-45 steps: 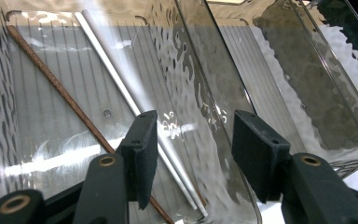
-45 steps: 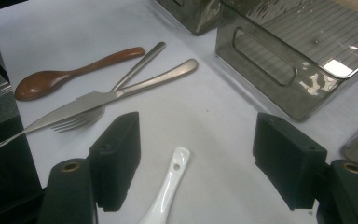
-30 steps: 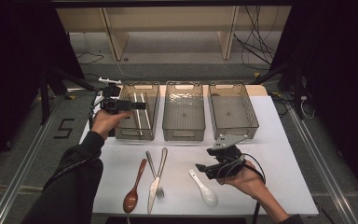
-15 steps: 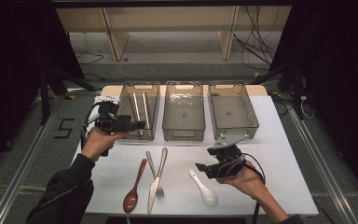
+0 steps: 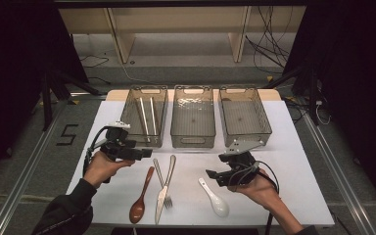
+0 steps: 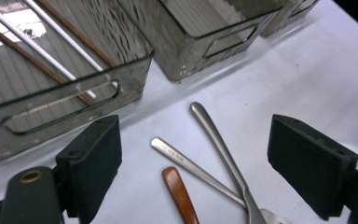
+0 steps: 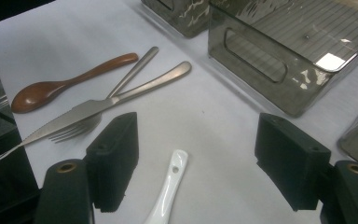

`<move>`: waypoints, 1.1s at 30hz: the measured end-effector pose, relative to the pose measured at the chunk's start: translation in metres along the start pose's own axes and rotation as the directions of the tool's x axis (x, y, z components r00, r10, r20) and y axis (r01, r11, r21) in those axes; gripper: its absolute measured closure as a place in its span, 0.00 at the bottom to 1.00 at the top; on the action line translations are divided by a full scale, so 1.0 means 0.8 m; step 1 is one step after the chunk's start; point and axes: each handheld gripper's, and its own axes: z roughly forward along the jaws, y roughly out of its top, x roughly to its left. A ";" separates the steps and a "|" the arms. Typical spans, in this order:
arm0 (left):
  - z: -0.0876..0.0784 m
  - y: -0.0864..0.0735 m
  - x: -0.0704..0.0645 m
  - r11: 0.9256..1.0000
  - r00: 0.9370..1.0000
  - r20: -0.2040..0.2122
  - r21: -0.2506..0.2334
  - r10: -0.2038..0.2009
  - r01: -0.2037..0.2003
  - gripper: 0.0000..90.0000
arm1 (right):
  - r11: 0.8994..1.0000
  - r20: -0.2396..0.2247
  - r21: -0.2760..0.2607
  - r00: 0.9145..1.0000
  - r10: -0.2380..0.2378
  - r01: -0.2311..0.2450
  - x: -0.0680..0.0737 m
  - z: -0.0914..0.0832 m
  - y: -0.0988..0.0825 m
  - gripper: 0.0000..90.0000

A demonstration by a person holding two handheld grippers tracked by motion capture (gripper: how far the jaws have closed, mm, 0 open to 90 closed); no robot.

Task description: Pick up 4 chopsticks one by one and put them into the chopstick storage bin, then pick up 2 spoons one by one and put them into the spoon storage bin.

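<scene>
On the white table lie a wooden spoon (image 5: 141, 200), a steel knife (image 5: 163, 188), a fork (image 5: 162, 183) and a white ceramic spoon (image 5: 214, 198). My left gripper (image 5: 146, 152) hovers left of the cutlery handles, open; its jaws have just been opening with nothing between them. In the left gripper view (image 6: 198, 168) the knife handle (image 6: 214, 135), fork handle (image 6: 186, 161) and wooden spoon handle (image 6: 179, 196) lie on the table beyond the jaws. My right gripper (image 5: 209, 175) stands open just above the white spoon's handle (image 7: 168, 191), not touching it.
Three grey see-through bins stand in a row behind the cutlery: the left bin (image 5: 142, 143) holds chopsticks (image 5: 146, 115), the middle bin (image 5: 192, 142) and right bin (image 5: 247, 139) look bare. The table's front edge is close to the spoons.
The left hand has drawn back from over the left bin and come down beside the cutlery, its jaws now wider. The right hand has kept still.
</scene>
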 end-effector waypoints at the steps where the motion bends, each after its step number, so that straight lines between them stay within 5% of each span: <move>1: 0.001 -0.002 -0.001 1.000 1.000 -0.002 0.003 0.001 -0.001 0.19 | 1.000 -0.001 0.000 1.000 0.001 -0.001 0.000 0.000 0.000 0.35; 16: 0.010 -0.023 -0.013 0.998 1.000 0.001 0.068 -0.009 0.009 0.17 | 1.000 -0.007 -0.001 1.000 0.011 -0.011 -0.004 0.000 -0.004 0.35; 24: 0.024 -0.037 -0.016 0.986 0.999 -0.043 0.164 0.022 -0.015 0.17 | 1.000 -0.011 -0.001 1.000 0.008 -0.008 -0.003 0.000 -0.004 0.35; 33: 0.029 -0.045 -0.016 0.979 0.999 -0.052 0.202 0.007 0.004 0.17 | 1.000 -0.007 0.004 1.000 0.003 -0.003 -0.002 0.001 -0.003 0.35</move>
